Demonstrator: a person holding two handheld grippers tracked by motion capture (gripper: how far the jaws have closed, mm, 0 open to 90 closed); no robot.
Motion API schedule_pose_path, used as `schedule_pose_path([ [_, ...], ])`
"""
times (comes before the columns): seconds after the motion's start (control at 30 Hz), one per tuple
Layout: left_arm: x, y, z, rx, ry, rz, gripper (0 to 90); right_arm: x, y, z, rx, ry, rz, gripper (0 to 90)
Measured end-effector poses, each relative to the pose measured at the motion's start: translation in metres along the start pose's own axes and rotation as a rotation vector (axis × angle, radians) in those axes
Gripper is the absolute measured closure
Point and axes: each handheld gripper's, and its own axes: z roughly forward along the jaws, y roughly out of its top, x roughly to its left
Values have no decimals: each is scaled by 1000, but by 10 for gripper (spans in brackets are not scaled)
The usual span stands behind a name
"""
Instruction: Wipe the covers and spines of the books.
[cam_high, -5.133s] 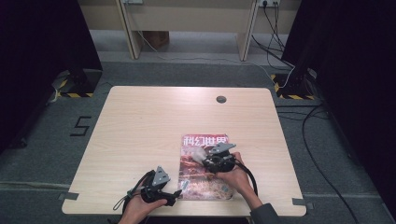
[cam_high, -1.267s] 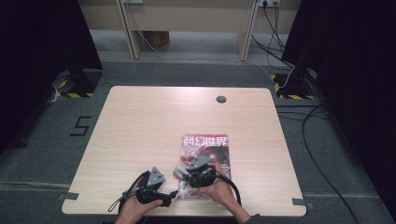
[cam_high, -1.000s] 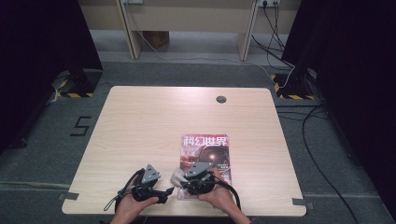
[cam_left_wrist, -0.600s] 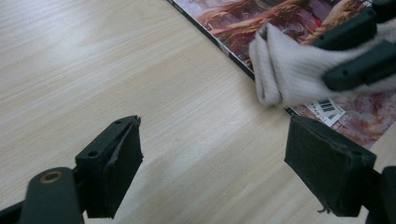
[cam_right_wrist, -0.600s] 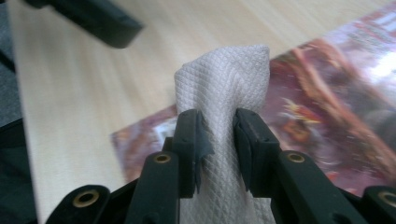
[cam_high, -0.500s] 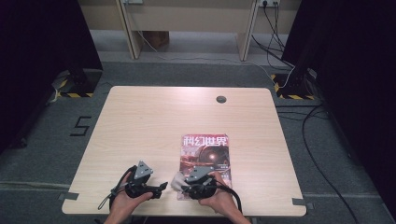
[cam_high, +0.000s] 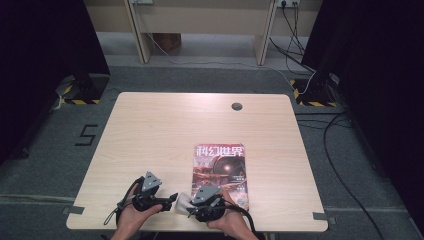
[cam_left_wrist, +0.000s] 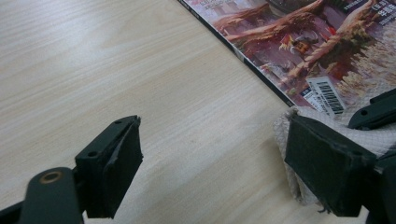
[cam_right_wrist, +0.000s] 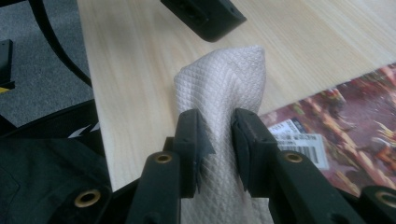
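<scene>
Right gripper view: your right gripper (cam_right_wrist: 217, 140) pinches the cloth (cam_right_wrist: 224, 93); the spread left gripper (cam_left_wrist: 215, 163) sits just beside its free end.

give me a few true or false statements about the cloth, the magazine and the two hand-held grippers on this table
1. The right hand-held gripper is shut on the white cloth. True.
2. The left hand-held gripper is clamped on the magazine. False: its jaws stand wide open over bare table, with one jaw beside the cloth.
3. The magazine lies closed, cover up, with a barcode near its near corner. True.
4. The cloth lies spread flat in the middle of the table. False: it is bunched up between the right gripper's jaws at the table's near edge, by the magazine's corner.
5. A mug stands on the magazine. False: nothing of the kind stands on it.
</scene>
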Motion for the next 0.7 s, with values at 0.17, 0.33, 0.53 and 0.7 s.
schedule_pose_path([
  [0.17, 1, 0, -1, 7, 3, 3, 180, -12, -5, -6, -3, -28, 29, 718],
  [0.33, -1, 0, 0, 6, 0, 5, 179, -10, -5, -7, 4, -50, 27, 694],
  [0.53, -2, -1, 2, 11, -6, 6, 180, 1, -2, -2, 3, -28, -9, 694],
  [0.7, -2, -1, 1, 14, -6, 9, 180, -5, -6, -6, -4, -19, 13, 708],
])
